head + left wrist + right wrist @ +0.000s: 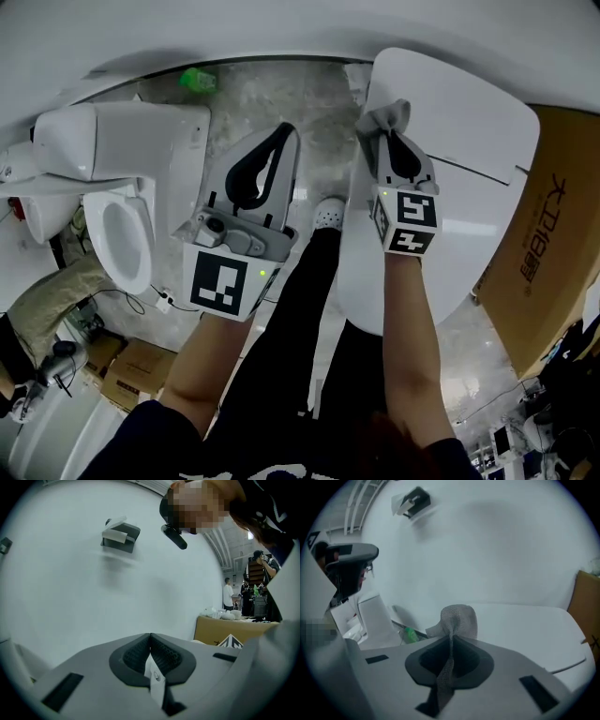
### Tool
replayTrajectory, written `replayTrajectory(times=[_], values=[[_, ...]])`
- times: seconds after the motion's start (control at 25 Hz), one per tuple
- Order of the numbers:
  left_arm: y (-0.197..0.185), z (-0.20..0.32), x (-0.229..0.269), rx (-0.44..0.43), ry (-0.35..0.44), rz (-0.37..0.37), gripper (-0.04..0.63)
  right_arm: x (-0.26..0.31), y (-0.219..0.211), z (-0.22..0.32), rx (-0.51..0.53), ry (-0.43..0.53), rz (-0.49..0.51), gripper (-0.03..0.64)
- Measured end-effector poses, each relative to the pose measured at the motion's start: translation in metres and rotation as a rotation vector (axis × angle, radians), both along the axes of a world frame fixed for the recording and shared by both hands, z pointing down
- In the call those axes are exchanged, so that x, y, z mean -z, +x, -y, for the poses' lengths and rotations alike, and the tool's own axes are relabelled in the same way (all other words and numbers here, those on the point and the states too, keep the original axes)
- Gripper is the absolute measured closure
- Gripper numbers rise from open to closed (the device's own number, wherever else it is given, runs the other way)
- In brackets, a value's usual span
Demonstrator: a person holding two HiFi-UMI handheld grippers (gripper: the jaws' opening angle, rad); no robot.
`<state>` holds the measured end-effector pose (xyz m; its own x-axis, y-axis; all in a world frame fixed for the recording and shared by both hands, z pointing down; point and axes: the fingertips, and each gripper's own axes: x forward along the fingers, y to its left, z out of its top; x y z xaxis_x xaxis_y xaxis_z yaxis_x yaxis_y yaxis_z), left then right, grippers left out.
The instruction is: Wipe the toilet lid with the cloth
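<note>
Standing to the left of the person is a second toilet (122, 225), seat open, with a green object (198, 80) on the marble floor (253, 94) behind it and cardboard boxes (131, 370) near its base. A large cardboard box (548, 244), cut off by the edge, leans beside the white toilet lid (469, 141) on the right. The right gripper (389, 136) hangs over that lid's left edge, jaws clenched on the grey cloth (386, 114), which bunches up past the tips; whether it touches the lid cannot be told. The right forearm (412, 328) covers part of the lid. The left gripper (286, 129) hovers over the floor between both toilets, jaws pressed together, holding nothing.
</note>
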<state>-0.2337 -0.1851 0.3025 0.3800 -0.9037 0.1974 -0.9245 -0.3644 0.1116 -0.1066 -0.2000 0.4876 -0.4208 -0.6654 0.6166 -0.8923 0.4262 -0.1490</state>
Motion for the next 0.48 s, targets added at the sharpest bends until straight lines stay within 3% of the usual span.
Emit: replayTrajectory(times=[0.28, 0.48], values=[[0.003, -0.005, -0.012, -0.032, -0.010, 0.026, 0.575, -0.022, -0.013, -0.002, 0.144, -0.058, -0.234, 0.578], [0.013, -0.005, -0.011, -0.030, -0.010, 0.019, 0.575, -0.023, -0.011, -0.004, 0.185, -0.036, -0.244, 0.578]])
